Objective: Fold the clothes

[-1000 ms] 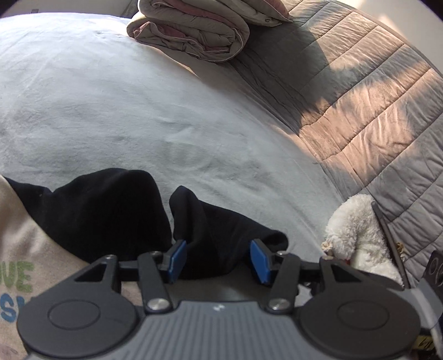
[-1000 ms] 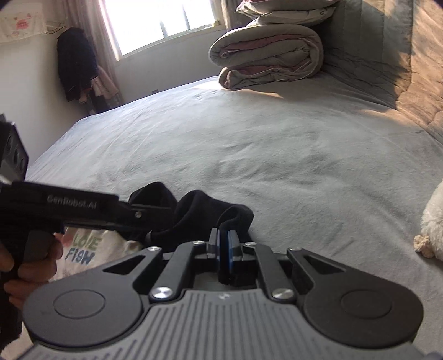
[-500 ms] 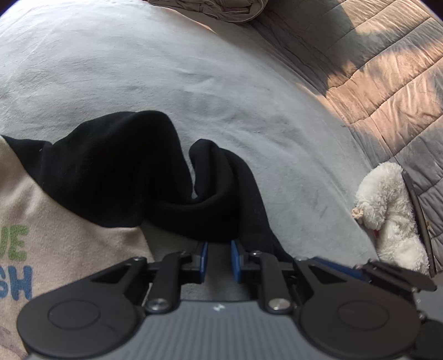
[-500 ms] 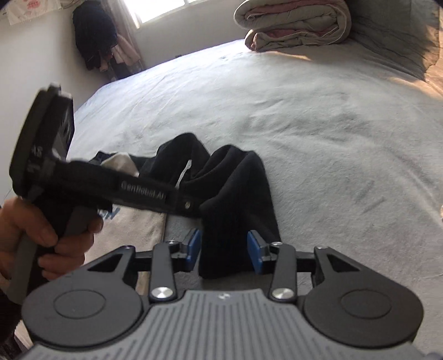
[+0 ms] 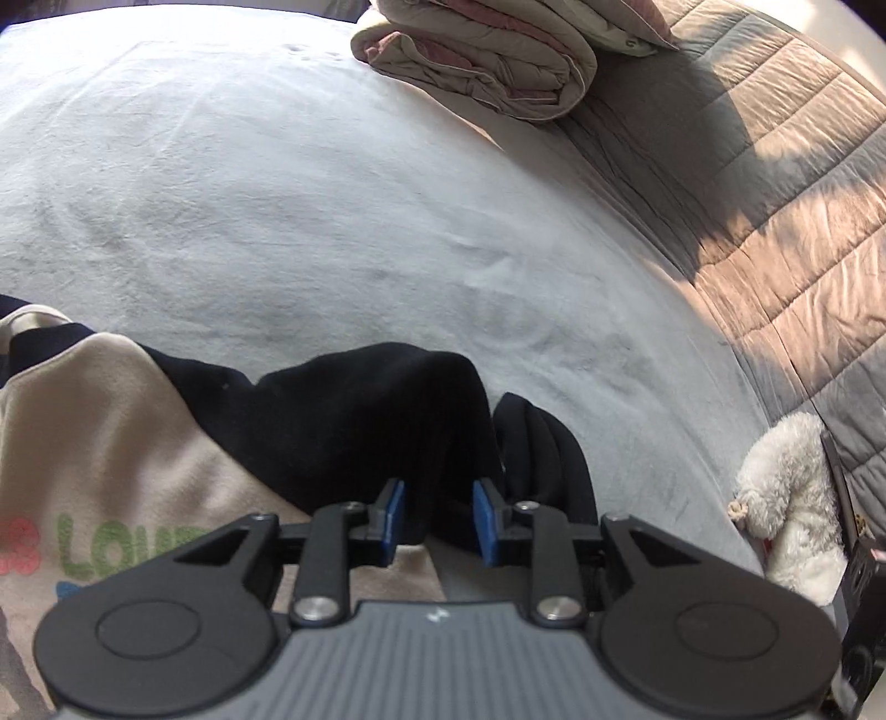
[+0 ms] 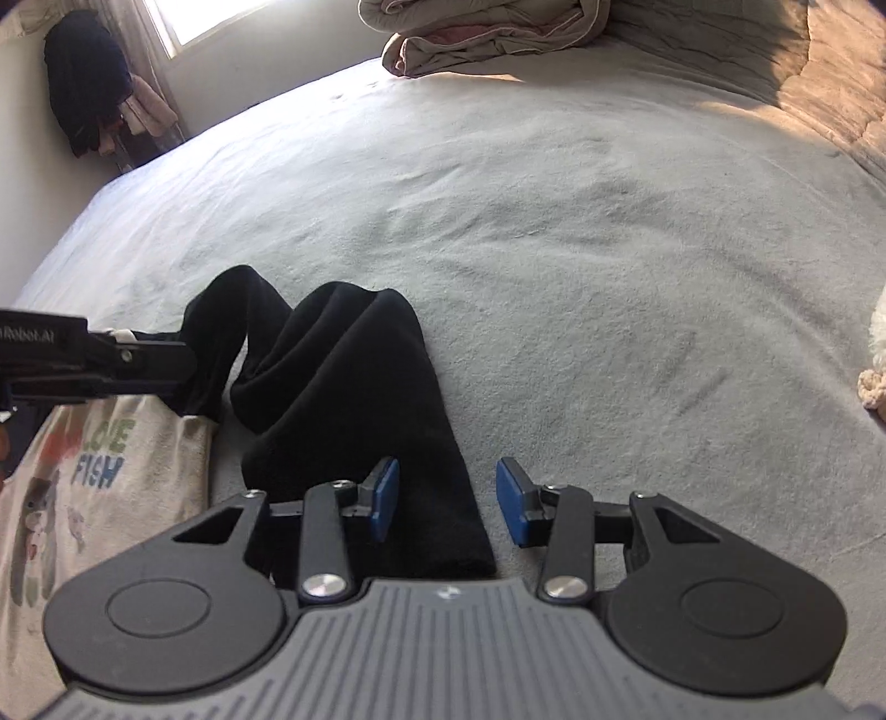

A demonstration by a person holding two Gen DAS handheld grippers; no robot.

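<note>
Right wrist: black sleeve (image 6: 354, 410) btwn parted pads (image 6: 385, 498).

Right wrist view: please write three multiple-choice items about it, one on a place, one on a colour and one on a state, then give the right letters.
1. Where does the folded quilt lie?
A. at the far end of the bed
B. on the printed shirt
C. on the floor

2. What colour are the pads of the right gripper?
A. red
B. blue
C. green

3. How is the right gripper?
A. shut on the shirt
B. shut and empty
C. open, with the black sleeve between its fingers

Key: 1 A, the quilt sits at the top, far from the gripper; 2 B, both pads are blue; 3 C, the pads stand wide apart on either side of the sleeve end.
</note>
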